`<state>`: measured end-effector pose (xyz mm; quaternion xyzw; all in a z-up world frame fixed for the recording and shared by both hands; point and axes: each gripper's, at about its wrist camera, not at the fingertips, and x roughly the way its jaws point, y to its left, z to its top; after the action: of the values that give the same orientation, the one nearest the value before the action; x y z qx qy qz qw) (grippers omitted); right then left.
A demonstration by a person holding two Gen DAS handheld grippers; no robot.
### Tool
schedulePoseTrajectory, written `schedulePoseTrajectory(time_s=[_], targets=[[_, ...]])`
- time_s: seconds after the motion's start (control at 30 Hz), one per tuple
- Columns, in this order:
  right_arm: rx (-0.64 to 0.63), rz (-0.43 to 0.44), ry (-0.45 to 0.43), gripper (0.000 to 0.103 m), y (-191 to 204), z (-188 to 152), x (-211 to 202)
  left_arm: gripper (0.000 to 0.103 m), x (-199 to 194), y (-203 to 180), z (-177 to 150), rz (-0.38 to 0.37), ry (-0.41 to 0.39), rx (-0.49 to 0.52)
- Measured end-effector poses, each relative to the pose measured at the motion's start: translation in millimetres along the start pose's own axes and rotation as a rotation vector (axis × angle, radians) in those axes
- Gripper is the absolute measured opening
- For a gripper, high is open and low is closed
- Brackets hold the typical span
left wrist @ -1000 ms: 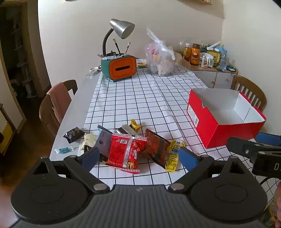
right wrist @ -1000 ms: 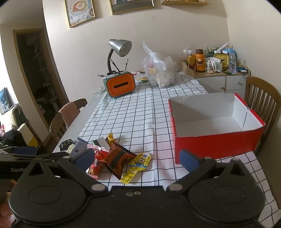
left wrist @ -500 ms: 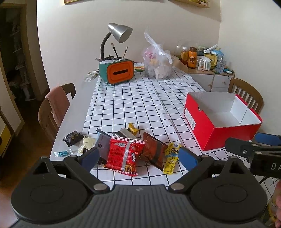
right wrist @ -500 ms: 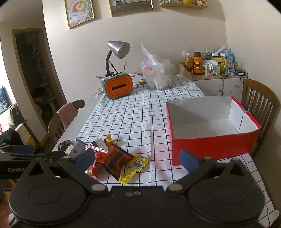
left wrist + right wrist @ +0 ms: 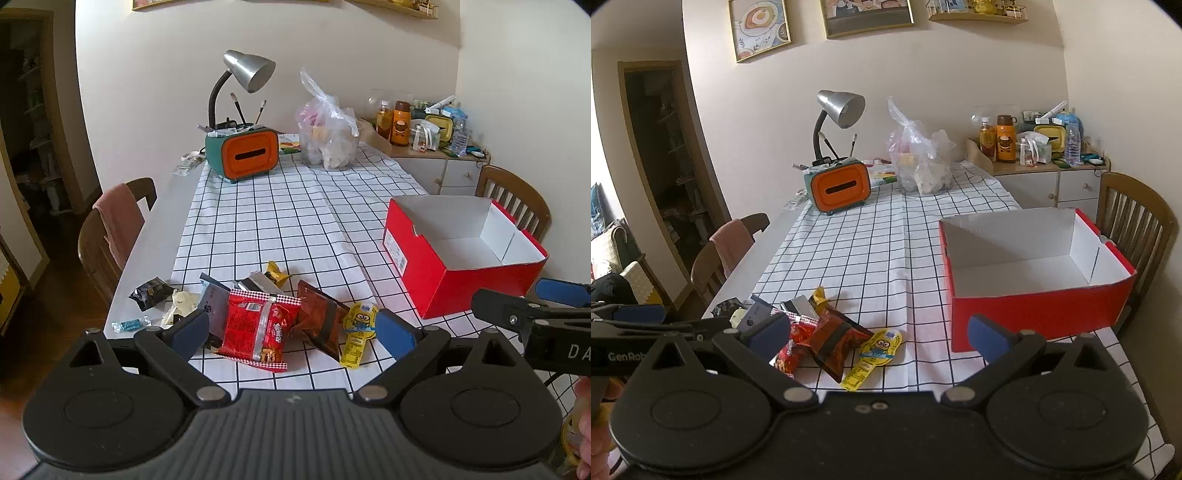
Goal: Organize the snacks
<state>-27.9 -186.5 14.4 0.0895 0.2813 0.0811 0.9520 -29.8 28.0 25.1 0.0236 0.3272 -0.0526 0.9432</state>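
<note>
The left gripper (image 5: 291,330) is spread wide with nothing in it, up over the near edge of the checked tablecloth (image 5: 280,218), and the right gripper (image 5: 879,332) is spread wide and holds nothing too. Just past the left gripper's blue pads (image 5: 190,328) lies a little heap of snacks: a red chip bag (image 5: 258,328), a brown packet (image 5: 319,319) touching it, and a yellow minion pouch (image 5: 356,332) next to that. The open red box (image 5: 465,254) sits at about 2 o'clock from the heap, well apart, and a small black packet (image 5: 151,293) lies off at 9 o'clock on the bare table.
</note>
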Motion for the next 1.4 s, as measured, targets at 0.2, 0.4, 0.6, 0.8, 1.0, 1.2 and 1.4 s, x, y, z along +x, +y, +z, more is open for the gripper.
schedulePoseTrajectory(time_s=[0.2,0.4,0.6,0.8,1.0,1.2,1.4], targets=[[-0.009,0.000,-0.013,0.102,-0.6,0.3,-1.2,0.097,-0.6,0.5,0.8,0.000,-0.004,-0.003],[-0.015,0.004,-0.015,0.101,-0.9,1.6,-1.1,0.097,-0.7,1.1,0.8,0.000,-0.005,-0.001],[-0.035,0.007,-0.019,0.101,1.2,3.4,-0.1,0.097,-0.9,2.0,0.9,0.002,-0.006,-0.003],[-0.053,0.011,-0.013,0.101,2.5,4.2,3.3,0.097,-0.5,3.6,1.7,0.001,-0.003,-0.003],[-0.050,0.026,-0.006,0.101,1.2,4.7,7.5,0.097,7.6,9.2,0.8,0.001,0.020,-0.013],[-0.067,0.033,0.028,0.101,2.7,6.2,21.3,0.097,18.6,17.0,-1.2,0.019,0.043,-0.029],[-0.057,0.042,0.108,0.101,2.8,2.9,47.2,0.097,33.6,35.6,-4.7,0.026,0.072,-0.052]])
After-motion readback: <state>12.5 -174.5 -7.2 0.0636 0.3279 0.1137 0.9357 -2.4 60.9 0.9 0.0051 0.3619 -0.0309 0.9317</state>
